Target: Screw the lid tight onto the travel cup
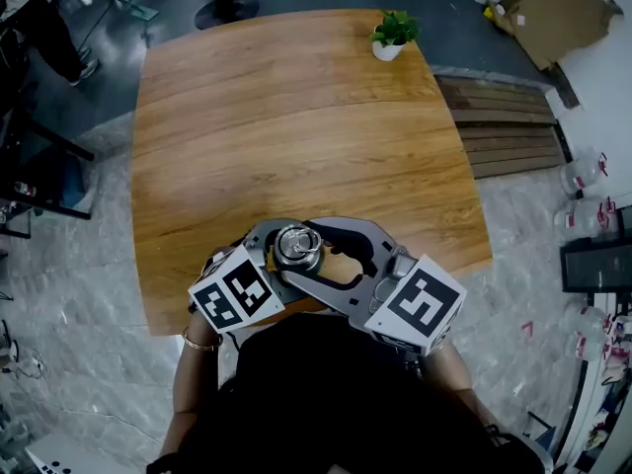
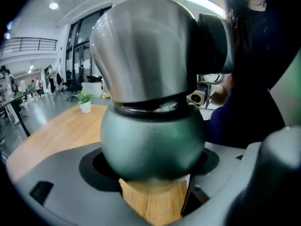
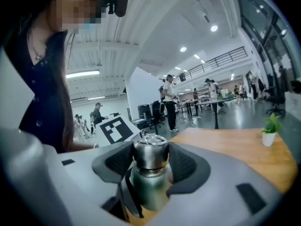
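Over the near edge of the wooden table (image 1: 296,117), the left gripper (image 2: 151,166) is pinching the travel cup (image 2: 153,142) by its green body, and the right gripper (image 3: 151,163) is clamping its steel lid (image 3: 150,155). A small potted plant (image 1: 392,36) is standing far behind.

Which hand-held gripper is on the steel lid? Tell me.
The right hand-held gripper: it clamps the steel lid, while the left hand-held gripper holds the travel cup's green body.
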### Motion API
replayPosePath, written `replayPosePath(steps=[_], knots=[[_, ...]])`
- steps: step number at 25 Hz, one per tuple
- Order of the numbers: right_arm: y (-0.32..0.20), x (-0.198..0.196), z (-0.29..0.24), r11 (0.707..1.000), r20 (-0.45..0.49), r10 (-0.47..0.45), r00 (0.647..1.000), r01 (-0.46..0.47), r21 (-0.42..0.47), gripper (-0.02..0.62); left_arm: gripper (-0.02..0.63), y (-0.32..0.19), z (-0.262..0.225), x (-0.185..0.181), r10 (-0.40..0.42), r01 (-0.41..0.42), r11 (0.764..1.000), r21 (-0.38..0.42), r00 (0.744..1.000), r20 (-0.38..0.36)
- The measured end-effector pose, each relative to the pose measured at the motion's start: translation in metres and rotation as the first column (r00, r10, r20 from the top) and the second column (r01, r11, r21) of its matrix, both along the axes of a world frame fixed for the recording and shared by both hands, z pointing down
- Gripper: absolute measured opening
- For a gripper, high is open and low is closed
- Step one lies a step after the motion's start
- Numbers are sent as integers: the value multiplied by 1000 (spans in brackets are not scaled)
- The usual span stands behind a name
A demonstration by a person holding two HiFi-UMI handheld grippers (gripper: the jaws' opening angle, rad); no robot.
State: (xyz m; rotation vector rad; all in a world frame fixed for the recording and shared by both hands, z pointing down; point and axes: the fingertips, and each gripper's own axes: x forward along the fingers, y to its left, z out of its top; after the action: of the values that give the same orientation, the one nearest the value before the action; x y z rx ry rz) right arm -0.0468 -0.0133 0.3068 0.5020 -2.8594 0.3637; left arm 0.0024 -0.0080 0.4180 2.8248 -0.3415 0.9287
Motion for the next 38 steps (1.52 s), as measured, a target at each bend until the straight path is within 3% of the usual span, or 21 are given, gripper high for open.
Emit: replayPosePath(steps=[3, 6, 9, 12, 15, 17, 19, 22, 28, 31, 34, 38], knots=[[-8, 0, 2, 996, -35, 84, 996, -82, 42, 242, 402, -14, 4, -6, -107, 106, 994, 23, 993, 50], [-19, 4, 7, 981, -71, 188, 980, -183, 68, 242, 402, -30, 11, -12, -234, 229, 972, 53, 964, 126], [-24, 5, 9, 976, -63, 215, 975, -211, 52, 242, 402, -36, 14, -13, -302, 298, 953, 45, 942, 146], [-16, 3, 5, 993, -24, 119, 993, -119, 0, 242, 402, -28, 11, -9, -241, 242, 970, -2, 967, 82], [-4, 5, 2, 1000, -5, -2, 1000, 2, -30, 245, 402, -10, 1, -1, -81, 81, 996, -31, 997, 4], [3, 3, 0, 997, 5, -64, 998, 65, -31, 245, 402, 4, -1, 2, 30, -31, 999, -44, 999, -19], [7, 2, -1, 996, 7, -86, 996, 86, -27, 244, 402, 13, -1, 4, 86, -87, 994, -60, 996, -21], [1, 4, 0, 1000, -12, -23, 1000, 23, 1, 243, 402, 6, 0, 4, 43, -43, 998, -53, 999, -7], [-21, 6, -2, 982, -18, 166, 986, -164, 97, 242, 402, -24, 2, 2, -172, 172, 984, -53, 985, 17], [-22, 4, -3, 984, 4, 167, 986, -167, 60, 244, 402, -27, 1, 1, -217, 217, 974, -72, 976, 6], [-12, 5, -4, 998, 30, 59, 998, -59, 6, 247, 402, -20, 1, 0, -156, 155, 985, -73, 988, -15], [0, 7, -6, 998, 42, -64, 997, 64, -17, 256, 402, 4, -2, 1, 39, -40, 997, -62, 999, -27]])
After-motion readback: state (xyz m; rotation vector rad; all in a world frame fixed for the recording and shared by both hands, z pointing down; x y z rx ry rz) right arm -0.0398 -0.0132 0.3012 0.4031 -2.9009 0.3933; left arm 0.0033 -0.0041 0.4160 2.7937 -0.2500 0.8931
